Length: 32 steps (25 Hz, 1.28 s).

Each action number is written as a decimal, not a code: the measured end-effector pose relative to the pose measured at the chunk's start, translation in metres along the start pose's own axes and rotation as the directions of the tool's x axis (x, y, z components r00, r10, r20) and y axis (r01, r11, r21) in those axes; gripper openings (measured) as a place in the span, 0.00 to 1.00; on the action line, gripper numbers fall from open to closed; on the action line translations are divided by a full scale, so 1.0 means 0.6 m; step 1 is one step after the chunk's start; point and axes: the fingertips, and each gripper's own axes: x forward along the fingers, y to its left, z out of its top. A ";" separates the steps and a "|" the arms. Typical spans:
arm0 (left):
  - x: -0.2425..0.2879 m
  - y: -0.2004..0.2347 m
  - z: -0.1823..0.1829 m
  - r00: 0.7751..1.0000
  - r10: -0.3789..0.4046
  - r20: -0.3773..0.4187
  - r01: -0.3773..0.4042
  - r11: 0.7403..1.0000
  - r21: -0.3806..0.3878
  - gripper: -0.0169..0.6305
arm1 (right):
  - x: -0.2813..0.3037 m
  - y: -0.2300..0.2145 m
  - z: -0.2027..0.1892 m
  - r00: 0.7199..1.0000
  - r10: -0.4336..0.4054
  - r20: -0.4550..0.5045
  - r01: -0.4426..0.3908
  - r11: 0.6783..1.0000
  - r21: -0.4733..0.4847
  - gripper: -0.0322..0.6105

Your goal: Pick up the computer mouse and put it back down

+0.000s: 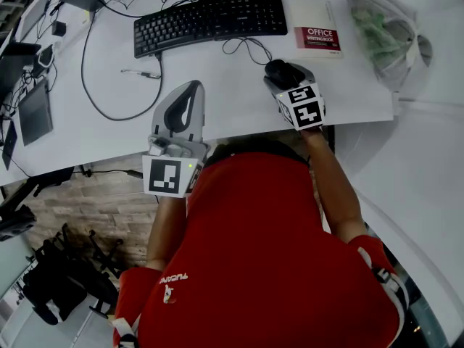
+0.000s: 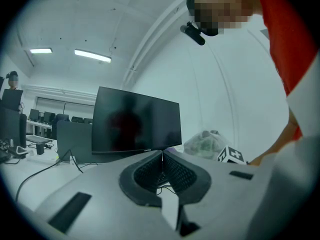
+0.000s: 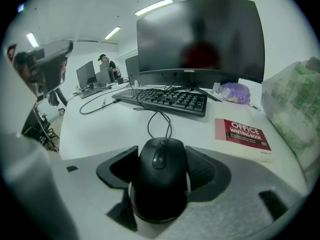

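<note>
Right gripper view: computer mouse tight between the right tool's jaws.

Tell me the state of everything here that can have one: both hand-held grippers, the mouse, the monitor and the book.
Left hand-held gripper: shut, nothing between its jaws.
Right hand-held gripper: shut on the computer mouse.
Computer mouse: held at both sides by the jaws.
Monitor: screen dark.
Book: closed, lying flat.
</note>
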 end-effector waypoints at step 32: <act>-0.001 -0.015 0.007 1.000 -0.023 0.008 0.023 1.000 0.010 0.04 | -0.104 0.012 0.111 0.970 -0.018 0.241 0.025 0.999 -0.027 0.49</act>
